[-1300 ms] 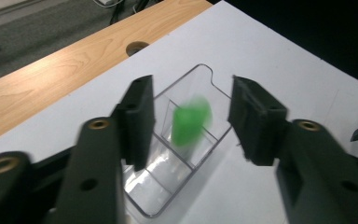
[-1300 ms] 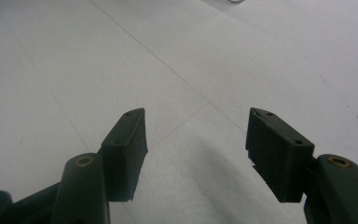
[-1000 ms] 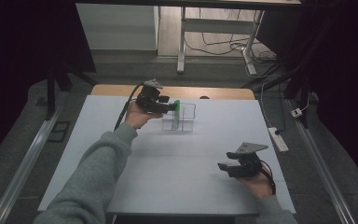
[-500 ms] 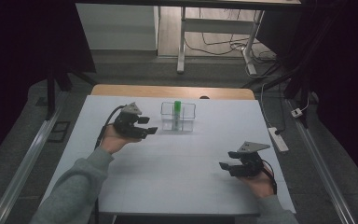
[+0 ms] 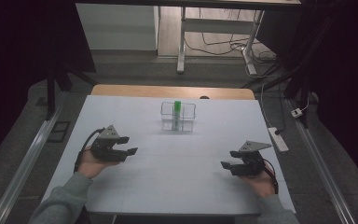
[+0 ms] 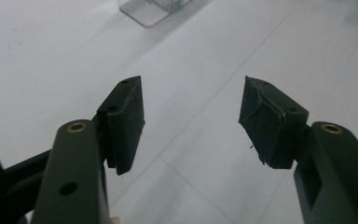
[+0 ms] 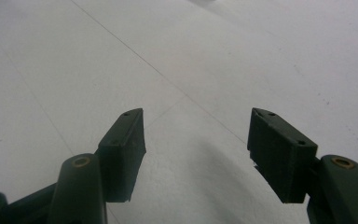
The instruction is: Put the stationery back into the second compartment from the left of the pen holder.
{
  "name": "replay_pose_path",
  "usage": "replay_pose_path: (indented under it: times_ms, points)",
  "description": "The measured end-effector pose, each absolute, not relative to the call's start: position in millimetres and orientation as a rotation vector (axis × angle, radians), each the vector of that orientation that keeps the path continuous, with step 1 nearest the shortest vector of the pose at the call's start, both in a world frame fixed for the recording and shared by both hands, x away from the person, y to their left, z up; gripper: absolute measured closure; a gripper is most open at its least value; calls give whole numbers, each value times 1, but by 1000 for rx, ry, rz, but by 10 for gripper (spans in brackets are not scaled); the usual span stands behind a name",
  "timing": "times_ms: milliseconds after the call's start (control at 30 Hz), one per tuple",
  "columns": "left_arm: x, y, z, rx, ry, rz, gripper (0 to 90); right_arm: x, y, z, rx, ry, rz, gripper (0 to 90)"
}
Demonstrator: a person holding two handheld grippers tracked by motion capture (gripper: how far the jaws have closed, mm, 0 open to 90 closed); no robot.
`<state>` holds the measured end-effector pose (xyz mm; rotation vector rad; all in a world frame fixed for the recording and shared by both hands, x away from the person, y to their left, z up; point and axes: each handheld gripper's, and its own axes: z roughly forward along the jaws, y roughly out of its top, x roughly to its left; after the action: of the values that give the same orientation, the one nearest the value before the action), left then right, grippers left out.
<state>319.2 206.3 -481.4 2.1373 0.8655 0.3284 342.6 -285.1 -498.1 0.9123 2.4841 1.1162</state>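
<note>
While both tools [image 5: 129, 145] [image 5: 227, 164] gape empty, green tube [image 5: 177, 108] apparently stands upright in rack [image 5: 189, 122].

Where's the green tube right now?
In the high view, the green tube stands upright in the clear rack at the table's far middle, ahead of both grippers and held by neither.

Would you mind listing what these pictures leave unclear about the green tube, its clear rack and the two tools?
- Green tube, high view: too small to tell whether it is capped or what it holds.
- Clear rack, high view: its see-through walls hide how many slots it has; in the left gripper view the top edge cuts it off.
- Left tool and right tool, high view: pads too small and dark; the gripper views show both open and empty.
</note>
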Motion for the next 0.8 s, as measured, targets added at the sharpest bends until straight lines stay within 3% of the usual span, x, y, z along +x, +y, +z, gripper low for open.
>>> replay_pose_path:
  times_ms: [800]
  points:
    - [292, 223, -496, 2110, 918, 325, 381, 344, -295, -496, 937, 2454, 1107, 357]
